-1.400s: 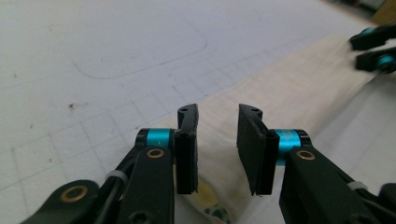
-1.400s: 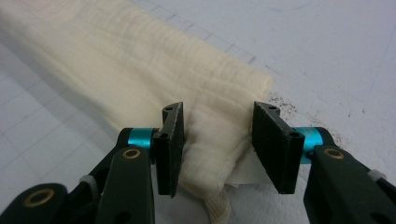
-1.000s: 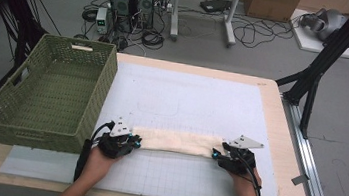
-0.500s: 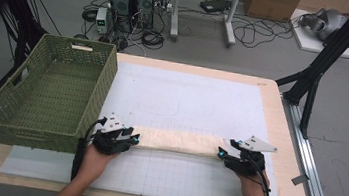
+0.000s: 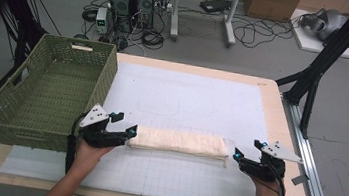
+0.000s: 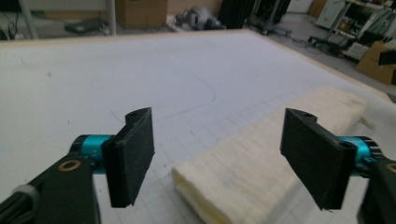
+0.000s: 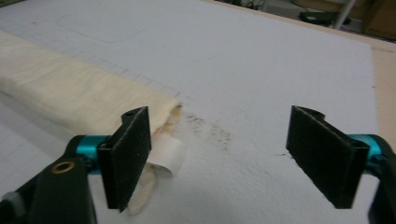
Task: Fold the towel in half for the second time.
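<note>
On white mat (image 5: 187, 99): folded towel (image 5: 179, 142), unlabelled, btwn released left tool (image 5: 130, 134) & right tool (image 5: 239, 156).

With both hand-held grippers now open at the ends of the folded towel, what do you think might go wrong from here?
1. The towel lies free; the loose tag and layers at its right end may unfold if nudged.
2. The left hand-held gripper, its jaws just opened, sits close to the towel's left end and could snag it while pulling away.
3. The basket stands right beside the left hand, so a sideways swing might knock it.
</note>
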Demonstrator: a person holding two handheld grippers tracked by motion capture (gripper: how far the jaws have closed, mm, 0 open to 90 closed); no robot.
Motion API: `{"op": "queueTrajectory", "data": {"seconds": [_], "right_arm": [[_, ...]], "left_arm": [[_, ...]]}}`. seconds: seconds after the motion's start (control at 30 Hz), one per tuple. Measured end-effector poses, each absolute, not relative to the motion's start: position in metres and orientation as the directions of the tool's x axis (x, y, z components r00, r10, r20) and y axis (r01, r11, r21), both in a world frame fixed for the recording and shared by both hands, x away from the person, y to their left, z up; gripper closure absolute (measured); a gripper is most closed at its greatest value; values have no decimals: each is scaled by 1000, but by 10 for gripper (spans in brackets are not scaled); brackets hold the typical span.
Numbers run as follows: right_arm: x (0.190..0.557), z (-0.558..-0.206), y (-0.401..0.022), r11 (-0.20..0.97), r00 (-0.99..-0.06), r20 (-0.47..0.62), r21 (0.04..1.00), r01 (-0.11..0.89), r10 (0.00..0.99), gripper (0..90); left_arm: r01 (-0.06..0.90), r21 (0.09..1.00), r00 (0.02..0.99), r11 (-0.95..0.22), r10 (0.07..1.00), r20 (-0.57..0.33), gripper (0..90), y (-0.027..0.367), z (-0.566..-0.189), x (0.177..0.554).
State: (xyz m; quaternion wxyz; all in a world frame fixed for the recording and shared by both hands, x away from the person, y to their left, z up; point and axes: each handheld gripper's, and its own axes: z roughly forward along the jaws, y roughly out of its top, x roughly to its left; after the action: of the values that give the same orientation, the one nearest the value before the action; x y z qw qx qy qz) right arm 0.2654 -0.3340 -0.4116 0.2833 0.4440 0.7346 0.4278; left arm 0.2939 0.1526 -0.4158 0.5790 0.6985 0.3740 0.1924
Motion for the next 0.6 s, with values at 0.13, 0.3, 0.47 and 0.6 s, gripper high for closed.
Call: {"op": "queueTrajectory", "data": {"seconds": [0.13,0.3,0.47,0.6], "right_arm": [[265,-411,-337,220,-438,-22,887,407,899,199],[268,-410,-337,208,-440,-19,898,387,898,129],[267,-410,-338,205,-450,-12,901,383,893,123],[269,-411,-339,202,-446,-6,897,392,895,123]], "left_arm": [[296,955,642,-37,747,-170,189,154,-415,293],[302,953,641,-33,747,-177,188,156,-416,293],[312,949,637,-43,751,-175,188,156,-417,293],[325,945,631,-41,753,-184,189,157,-419,295]]}}
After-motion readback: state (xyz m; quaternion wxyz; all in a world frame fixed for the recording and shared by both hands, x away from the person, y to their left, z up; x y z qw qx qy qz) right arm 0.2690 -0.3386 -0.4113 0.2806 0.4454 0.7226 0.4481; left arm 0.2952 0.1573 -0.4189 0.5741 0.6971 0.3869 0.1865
